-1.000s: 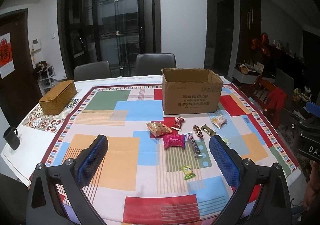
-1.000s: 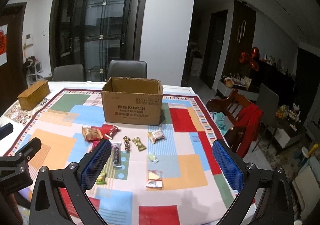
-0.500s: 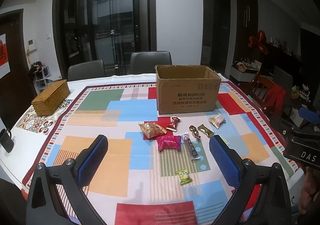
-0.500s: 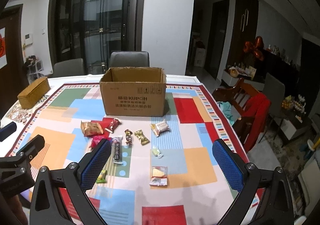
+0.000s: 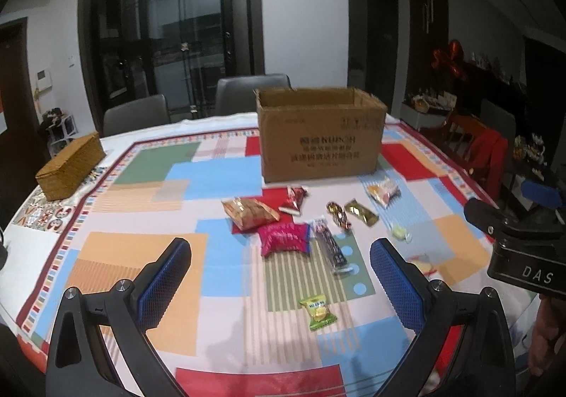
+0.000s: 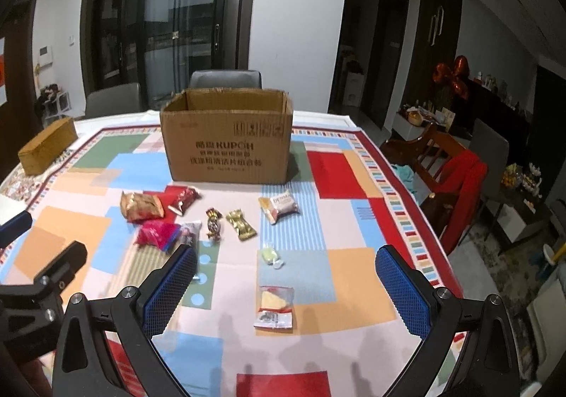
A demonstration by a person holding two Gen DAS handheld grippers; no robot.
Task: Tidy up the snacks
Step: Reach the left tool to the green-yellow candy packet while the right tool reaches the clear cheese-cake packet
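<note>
Both grippers, left (image 5: 279, 276) & right (image 6: 284, 285), hover w/ jaws wide apart, holding nothing. Long black snack bar (image 5: 330, 246) lies in front of the open brown cardboard box (image 5: 320, 135), long axis pointing toward the box; pink foil packet (image 5: 284, 238) just left of the bar.

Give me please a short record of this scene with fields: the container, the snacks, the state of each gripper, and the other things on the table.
container: cardboard box, open top, standing upright at the far middle of the table
snacks: loose on the tablecloth in front of the box, among them a pink packet, a green packet, a long dark bar, a clear packet with a yellow piece
snacks in box: inside not visible
left gripper: open, holding nothing
right gripper: open, holding nothing
other: woven box at the left edge of the table
</note>
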